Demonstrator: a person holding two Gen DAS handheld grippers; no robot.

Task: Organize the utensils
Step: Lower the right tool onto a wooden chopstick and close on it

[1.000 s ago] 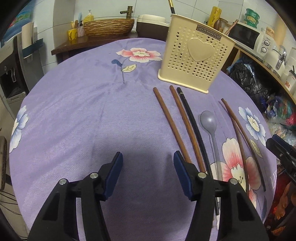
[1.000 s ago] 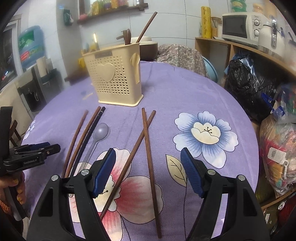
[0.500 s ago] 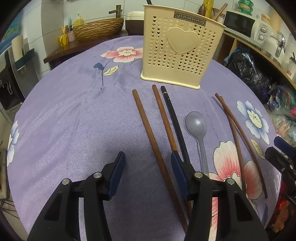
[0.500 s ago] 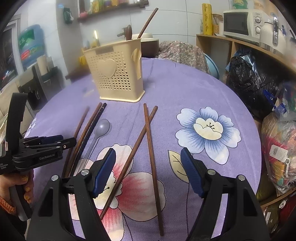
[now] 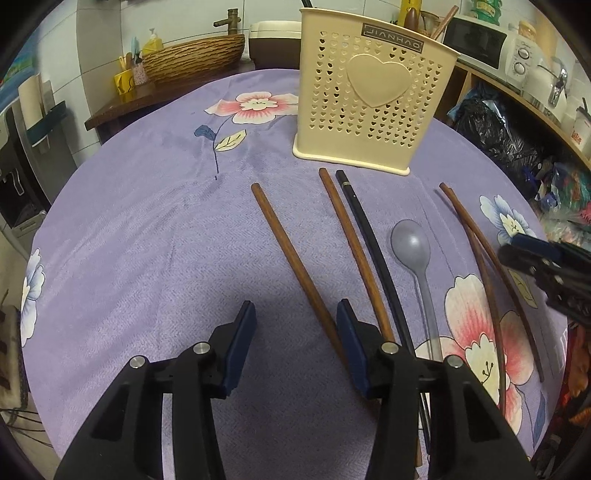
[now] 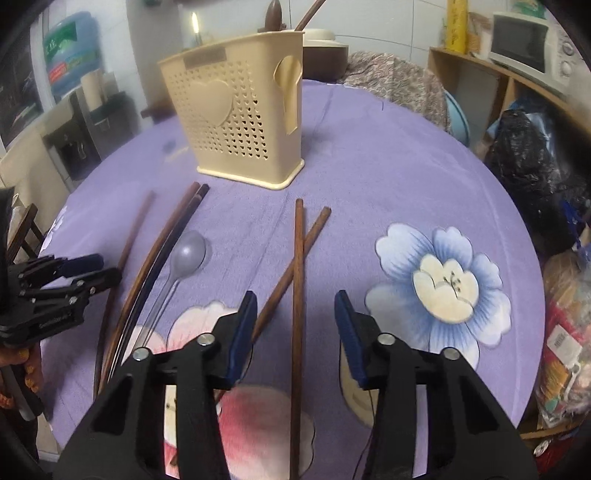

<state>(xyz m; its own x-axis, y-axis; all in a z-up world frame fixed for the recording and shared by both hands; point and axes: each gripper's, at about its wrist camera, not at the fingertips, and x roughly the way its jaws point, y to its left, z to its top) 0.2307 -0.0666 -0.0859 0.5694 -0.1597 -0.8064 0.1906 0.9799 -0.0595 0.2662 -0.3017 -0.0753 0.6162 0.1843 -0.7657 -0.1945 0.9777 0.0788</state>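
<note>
Both wrist views look steeply down, close over the table, sharing the utensil holder.

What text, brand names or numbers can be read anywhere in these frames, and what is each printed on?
"JIANHAO": dark nameplate on the cream utensil holder, appearing upside down in the left wrist view.
Print on the left gripper body in the right wrist view: too blurred to read.
Blue water jug label: too blurred.
Yellow canister lettering: too blurred.
Microwave dial markings: too small.

a dark label at the top of the cream utensil holder reads "jianhao". small print on the side of the left tool, seen from the right wrist, is too blurred to read.
</note>
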